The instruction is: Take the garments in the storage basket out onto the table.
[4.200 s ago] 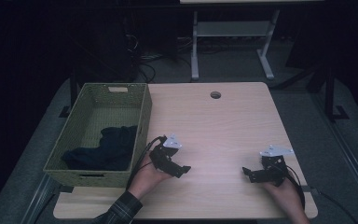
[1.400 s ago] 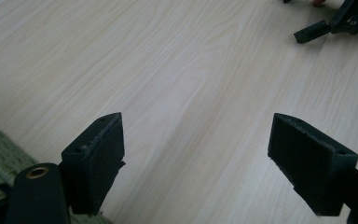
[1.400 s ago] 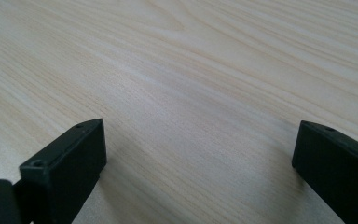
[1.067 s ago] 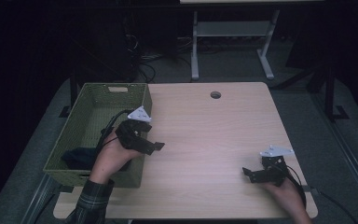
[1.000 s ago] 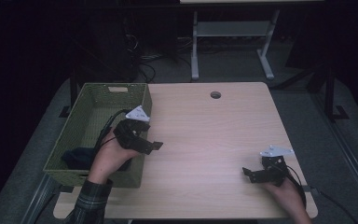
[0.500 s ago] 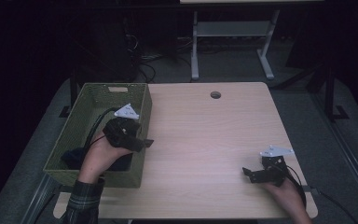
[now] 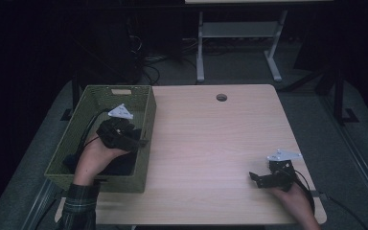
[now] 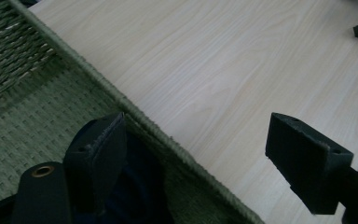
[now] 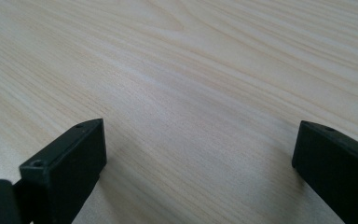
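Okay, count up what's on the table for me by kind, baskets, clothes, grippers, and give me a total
Baskets: 1, the green woven basket at the table's left edge.
Dark cloth items: 1 heap, the dark cloth inside the basket; whether it is more than one piece cannot be told.
Grippers: 2, the left gripper over the basket and the right gripper on the table, both open.
Total: 4

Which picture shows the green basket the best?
The high view: the whole green basket sits at the table's left edge, with dark cloth inside. The left gripper view catches just its woven rim and floor up close. The right gripper view looks at bare tabletop.
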Tool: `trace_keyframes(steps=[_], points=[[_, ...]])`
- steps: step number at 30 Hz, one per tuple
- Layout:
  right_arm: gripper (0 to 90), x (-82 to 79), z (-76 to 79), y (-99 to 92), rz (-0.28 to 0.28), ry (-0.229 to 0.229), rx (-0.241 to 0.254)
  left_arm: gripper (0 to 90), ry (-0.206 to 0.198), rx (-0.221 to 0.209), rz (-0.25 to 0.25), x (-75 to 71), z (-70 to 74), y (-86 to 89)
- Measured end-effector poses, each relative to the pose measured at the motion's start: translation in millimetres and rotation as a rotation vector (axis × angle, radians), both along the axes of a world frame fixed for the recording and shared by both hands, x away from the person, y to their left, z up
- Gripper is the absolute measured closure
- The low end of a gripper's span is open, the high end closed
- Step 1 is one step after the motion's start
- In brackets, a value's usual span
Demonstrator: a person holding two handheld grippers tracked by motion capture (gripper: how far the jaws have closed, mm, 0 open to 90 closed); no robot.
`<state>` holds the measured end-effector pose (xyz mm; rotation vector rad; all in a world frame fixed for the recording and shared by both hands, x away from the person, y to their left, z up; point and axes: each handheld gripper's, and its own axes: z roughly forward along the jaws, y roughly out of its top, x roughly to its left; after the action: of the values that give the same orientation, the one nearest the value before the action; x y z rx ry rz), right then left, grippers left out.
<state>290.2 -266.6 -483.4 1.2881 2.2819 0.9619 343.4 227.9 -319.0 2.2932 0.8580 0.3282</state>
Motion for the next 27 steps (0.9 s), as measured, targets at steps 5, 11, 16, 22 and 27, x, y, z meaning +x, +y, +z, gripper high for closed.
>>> trace_keyframes(steps=[5, 11, 16, 22, 27], points=[[2.3, 0.0, 0.0, 0.0, 0.000, 0.000, 0.000, 20.1, 0.003, 0.003, 0.017, 1.9, -1.1, 6.7], [2.3, 0.0, 0.0, 0.1, -0.001, 0.000, 0.001, 20.1, -0.001, 0.025, 0.050, 3.8, -2.0, 16.9], [2.3, 0.0, 0.0, 0.0, 0.000, 0.000, 0.000, 20.1, -0.003, 0.038, 0.077, 4.0, -1.6, 24.4], [2.3, 0.0, 0.0, 0.0, 0.000, 0.000, 0.000, 20.3, -0.001, 0.069, 0.120, 3.3, -3.5, 33.6], [2.3, 0.0, 0.0, 0.0, 0.000, 0.001, 0.000, 20.3, 0.009, 0.076, 0.149, 0.5, -3.3, 42.7]])
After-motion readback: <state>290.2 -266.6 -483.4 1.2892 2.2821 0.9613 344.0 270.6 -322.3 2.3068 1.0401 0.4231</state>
